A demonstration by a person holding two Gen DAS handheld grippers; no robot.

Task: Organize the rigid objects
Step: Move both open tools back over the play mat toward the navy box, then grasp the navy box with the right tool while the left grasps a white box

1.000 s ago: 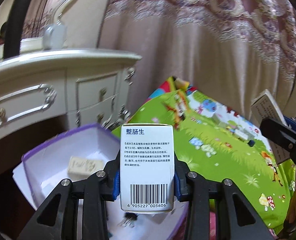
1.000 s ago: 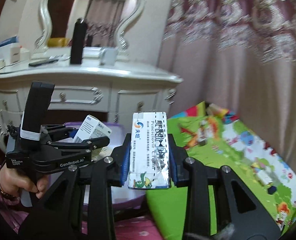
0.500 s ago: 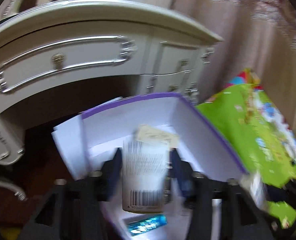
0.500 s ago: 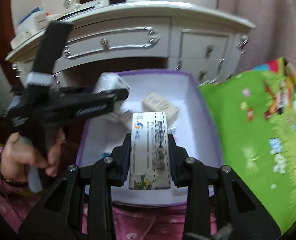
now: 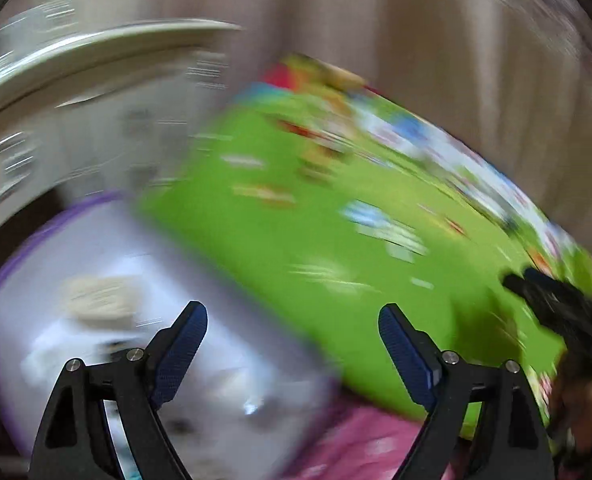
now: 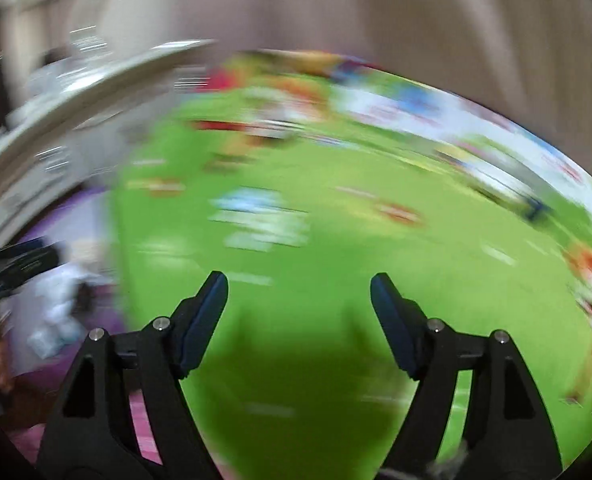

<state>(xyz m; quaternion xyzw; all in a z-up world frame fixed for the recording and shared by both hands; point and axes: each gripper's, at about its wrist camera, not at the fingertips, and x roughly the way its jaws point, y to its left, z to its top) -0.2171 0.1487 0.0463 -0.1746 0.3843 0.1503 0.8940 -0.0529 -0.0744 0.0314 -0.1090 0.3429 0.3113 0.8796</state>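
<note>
Both views are blurred by motion. My left gripper (image 5: 292, 332) is open and empty, its jaws wide apart over the right edge of the purple-rimmed white box (image 5: 48, 224). Blurred pale boxes (image 5: 96, 300) lie inside it. My right gripper (image 6: 298, 300) is open and empty over the green play mat (image 6: 336, 240). The purple box (image 6: 76, 216) shows at its left. The right gripper also shows in the left wrist view (image 5: 556, 304), and the left gripper in the right wrist view (image 6: 12, 268).
A white dresser (image 5: 76, 92) stands behind the box. A patterned curtain (image 5: 416, 40) hangs behind the green mat (image 5: 336, 220). Pink fabric (image 5: 356, 440) lies at the bottom edge.
Both grippers have let go of their medicine boxes and opened. Both cameras have swung right, from over the purple box toward the green mat.
</note>
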